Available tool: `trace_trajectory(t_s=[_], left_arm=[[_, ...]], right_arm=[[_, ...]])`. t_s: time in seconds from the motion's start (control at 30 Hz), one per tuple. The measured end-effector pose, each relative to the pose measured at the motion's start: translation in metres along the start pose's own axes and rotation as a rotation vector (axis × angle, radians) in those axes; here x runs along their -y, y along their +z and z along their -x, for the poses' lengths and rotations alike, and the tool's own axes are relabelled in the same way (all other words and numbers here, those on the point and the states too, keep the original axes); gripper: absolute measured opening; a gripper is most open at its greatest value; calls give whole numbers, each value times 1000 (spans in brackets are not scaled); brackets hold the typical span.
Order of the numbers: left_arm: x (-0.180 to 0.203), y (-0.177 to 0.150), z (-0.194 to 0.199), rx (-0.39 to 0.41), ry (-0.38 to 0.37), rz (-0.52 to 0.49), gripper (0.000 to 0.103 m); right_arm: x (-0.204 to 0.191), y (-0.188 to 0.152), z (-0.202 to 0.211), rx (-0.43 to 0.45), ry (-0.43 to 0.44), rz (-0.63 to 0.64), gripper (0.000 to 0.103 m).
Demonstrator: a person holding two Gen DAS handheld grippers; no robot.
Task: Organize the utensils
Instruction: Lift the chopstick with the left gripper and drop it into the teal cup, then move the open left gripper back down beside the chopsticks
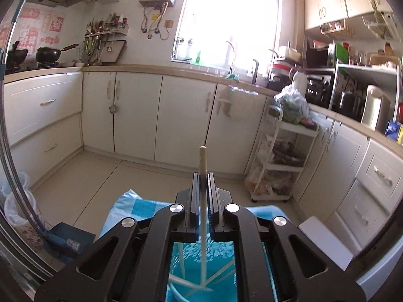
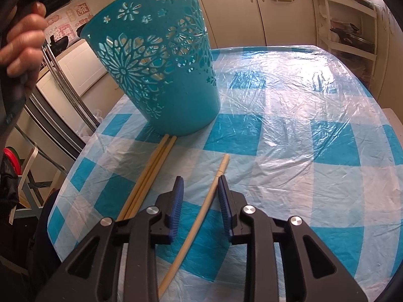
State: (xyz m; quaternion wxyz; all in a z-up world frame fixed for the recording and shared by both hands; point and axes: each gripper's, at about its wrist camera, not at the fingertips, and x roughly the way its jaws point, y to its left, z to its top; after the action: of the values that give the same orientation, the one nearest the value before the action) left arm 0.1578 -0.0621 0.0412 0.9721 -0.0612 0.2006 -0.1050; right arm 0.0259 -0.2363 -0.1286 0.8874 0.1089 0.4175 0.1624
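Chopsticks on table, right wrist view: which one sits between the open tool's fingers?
The pale single chopstick, lying apart right of the darker pair touching the teal basket.

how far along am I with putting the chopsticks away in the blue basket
Partway. Some chopsticks already lie inside the basket. The left hand-held gripper grips one chopstick above it. Left: a single chopstick between the open right hand-held gripper, and a pair beside it.

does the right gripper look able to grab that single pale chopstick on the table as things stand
Probably yes. The right gripper is open and the pale chopstick lies flat between its fingers, close against the right one. Nothing covers it; the two darker chopsticks lie apart to the left.
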Motion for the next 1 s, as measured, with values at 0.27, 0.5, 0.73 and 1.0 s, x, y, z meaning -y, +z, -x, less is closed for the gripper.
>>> trace_trajectory(t_s=[0.27, 0.5, 0.73, 1.0], left_arm=[[-11, -26, 9, -74, 10, -8, 38], [-48, -40, 63, -30, 71, 55, 80], [-115, -93, 89, -124, 153, 196, 85], [-124, -151, 58, -311, 130, 162, 85]], right_arm=[[-1, 0, 0, 0, -7, 3, 29], [-1, 0, 1, 0, -19, -5, 29], [-16, 1, -2, -16, -148, 68, 19], [-16, 4, -1, -106, -90, 187, 10]])
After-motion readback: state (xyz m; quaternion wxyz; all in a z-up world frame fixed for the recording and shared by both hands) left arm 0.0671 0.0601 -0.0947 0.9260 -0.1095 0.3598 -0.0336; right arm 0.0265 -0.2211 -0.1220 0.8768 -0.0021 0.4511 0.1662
